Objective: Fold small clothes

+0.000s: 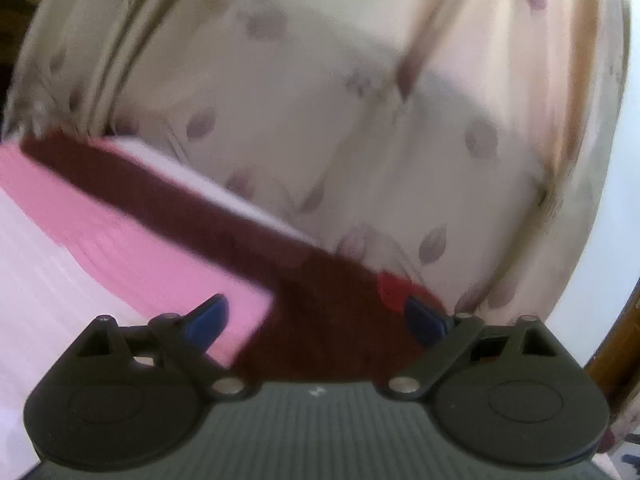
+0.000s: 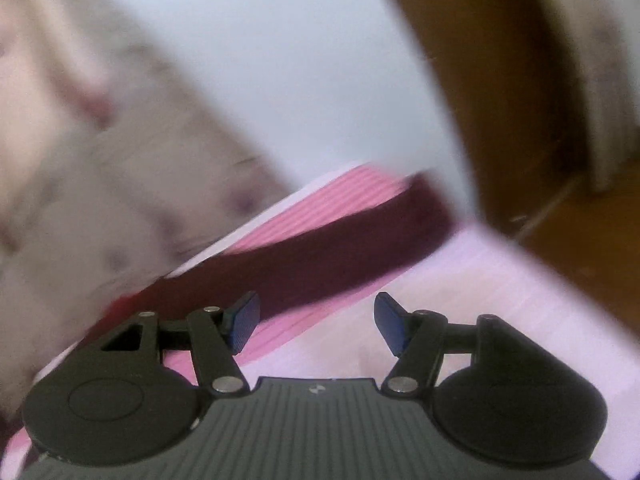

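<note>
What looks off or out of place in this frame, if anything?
Nothing damaged or spilled. The dark maroon garment lies as a long band across the pink striped cloth, with a red patch at one end. Both views are motion-blurred, and both grippers, left and right, are open and empty.

The left gripper [image 1: 316,322] is spread wide, its two blue-tipped fingers [image 1: 208,320] far apart and splayed outward on black linkage arms. Nothing is pinched between them. Its ribbed grey body fills the lower part of the left wrist view, with a round black housing on each side.

The right gripper [image 2: 316,322] is also parted, though less widely; its blue fingers [image 2: 390,322] angle slightly inward at the tips, with a clear gap between them and nothing clamped. Both views are blurred, so finer detail of the pads cannot be made out.
</note>
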`<action>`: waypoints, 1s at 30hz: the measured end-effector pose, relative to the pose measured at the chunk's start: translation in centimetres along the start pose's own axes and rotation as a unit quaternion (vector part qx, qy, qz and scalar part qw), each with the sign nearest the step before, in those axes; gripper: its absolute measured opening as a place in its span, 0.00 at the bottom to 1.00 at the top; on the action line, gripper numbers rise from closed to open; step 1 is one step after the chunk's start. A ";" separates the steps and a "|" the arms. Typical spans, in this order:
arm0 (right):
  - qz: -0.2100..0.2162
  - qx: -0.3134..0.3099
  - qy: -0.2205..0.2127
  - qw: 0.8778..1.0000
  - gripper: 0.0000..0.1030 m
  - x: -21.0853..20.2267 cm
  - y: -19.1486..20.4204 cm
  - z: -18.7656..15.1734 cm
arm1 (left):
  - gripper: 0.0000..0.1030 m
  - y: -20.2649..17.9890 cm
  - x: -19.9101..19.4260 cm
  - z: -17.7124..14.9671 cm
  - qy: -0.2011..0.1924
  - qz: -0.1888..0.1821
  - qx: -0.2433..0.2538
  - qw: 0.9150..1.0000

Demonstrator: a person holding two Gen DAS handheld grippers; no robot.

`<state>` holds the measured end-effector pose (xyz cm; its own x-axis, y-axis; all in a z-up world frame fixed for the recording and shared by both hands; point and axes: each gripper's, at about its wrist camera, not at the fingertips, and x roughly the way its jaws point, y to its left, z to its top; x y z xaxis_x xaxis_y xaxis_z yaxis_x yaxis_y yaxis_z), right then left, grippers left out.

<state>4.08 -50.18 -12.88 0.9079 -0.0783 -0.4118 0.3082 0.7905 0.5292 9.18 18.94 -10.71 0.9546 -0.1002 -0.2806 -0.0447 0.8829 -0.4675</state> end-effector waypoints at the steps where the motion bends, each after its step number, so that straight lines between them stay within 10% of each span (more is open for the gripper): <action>1: -0.019 0.020 0.001 1.000 0.65 1.3 -1.2 0.8 | 0.93 0.1 0.7 -0.4 0.011 -0.003 -0.001 1.000; 8: -0.026 0.097 0.001 0.995 0.59 8.0 -5.0 2.8 | 0.93 0.4 1.9 -1.9 0.048 0.001 -0.002 0.999; 11: -0.050 0.080 0.020 0.995 0.15 10.5 -4.1 3.4 | 0.93 1.1 2.3 -2.0 0.068 0.015 -0.023 0.997; 19: -0.090 0.087 -0.017 0.992 0.14 10.3 -7.1 6.5 | 0.93 1.9 2.1 -2.1 0.069 0.023 -0.045 0.996; 30: -0.002 0.089 -0.066 0.994 0.14 8.7 -2.1 8.6 | 0.93 2.3 2.0 -1.9 0.065 0.015 -0.055 0.996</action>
<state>13.78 -57.76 -11.15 0.9322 -0.1690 -0.3201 0.3467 0.6708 0.6556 10.44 19.85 -13.93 0.9065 -0.1391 -0.3985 -0.1115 0.8316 -0.5440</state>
